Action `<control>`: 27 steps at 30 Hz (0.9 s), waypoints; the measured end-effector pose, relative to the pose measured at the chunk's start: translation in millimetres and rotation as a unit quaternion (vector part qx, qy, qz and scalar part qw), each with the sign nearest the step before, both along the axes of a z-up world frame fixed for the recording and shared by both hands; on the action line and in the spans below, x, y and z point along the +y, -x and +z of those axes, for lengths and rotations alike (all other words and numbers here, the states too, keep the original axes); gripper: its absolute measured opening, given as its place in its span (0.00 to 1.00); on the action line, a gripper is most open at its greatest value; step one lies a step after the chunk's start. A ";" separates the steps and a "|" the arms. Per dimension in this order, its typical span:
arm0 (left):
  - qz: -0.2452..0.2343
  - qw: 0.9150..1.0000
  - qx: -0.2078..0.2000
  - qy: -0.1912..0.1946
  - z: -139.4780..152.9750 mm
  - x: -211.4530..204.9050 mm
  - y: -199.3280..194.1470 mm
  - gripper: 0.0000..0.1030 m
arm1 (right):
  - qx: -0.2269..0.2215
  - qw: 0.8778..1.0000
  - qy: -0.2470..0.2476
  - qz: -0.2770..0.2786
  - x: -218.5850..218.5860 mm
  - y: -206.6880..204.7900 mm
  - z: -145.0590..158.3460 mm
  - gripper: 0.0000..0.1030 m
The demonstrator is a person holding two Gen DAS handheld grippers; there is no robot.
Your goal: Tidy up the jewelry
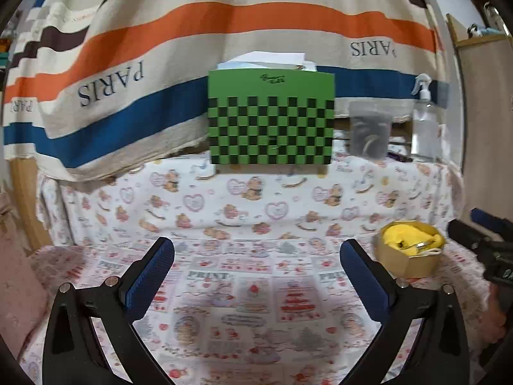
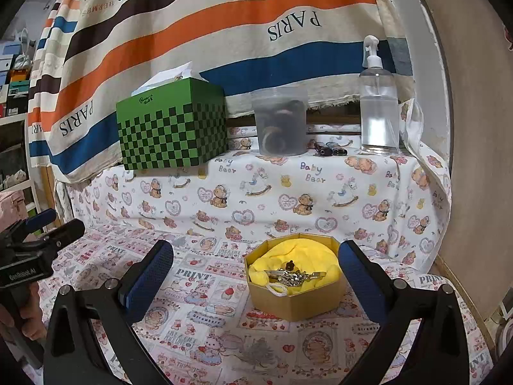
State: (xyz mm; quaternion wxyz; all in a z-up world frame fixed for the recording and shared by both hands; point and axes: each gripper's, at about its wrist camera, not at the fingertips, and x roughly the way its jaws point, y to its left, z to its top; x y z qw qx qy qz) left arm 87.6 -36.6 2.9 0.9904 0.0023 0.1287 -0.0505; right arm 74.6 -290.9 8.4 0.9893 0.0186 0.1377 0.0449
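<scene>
A small octagonal cardboard box [image 2: 296, 301] lined with yellow cloth sits on the patterned cloth, holding a tangle of metal jewelry [image 2: 293, 276] and a white loop. My right gripper [image 2: 256, 274] stands wide open, its blue pads on either side of the box, which sits nearer the right pad, untouched. In the left wrist view the same box [image 1: 408, 261] lies just right of my left gripper [image 1: 256, 271], which is open over bare cloth with nothing between its fingers. Each gripper shows at the edge of the other's view.
On the raised shelf behind stand a green checkered tissue box [image 2: 173, 128], a translucent tub [image 2: 280, 122] with dark rings inside, two small dark items [image 2: 330, 150] and a clear spray bottle [image 2: 378, 109]. A striped towel hangs behind. A wall [image 2: 474, 128] closes the right side.
</scene>
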 end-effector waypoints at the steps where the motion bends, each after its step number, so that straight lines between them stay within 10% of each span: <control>1: 0.007 1.000 -0.005 0.000 -0.7 1.5 0.8 1.00 | 0.000 1.000 -0.001 0.000 -0.7 0.0 -0.1 1.00; 27: 0.013 1.000 0.013 0.002 -4.5 2.0 0.1 1.00 | -0.003 0.999 0.033 -0.009 9.4 1.4 -0.5 1.00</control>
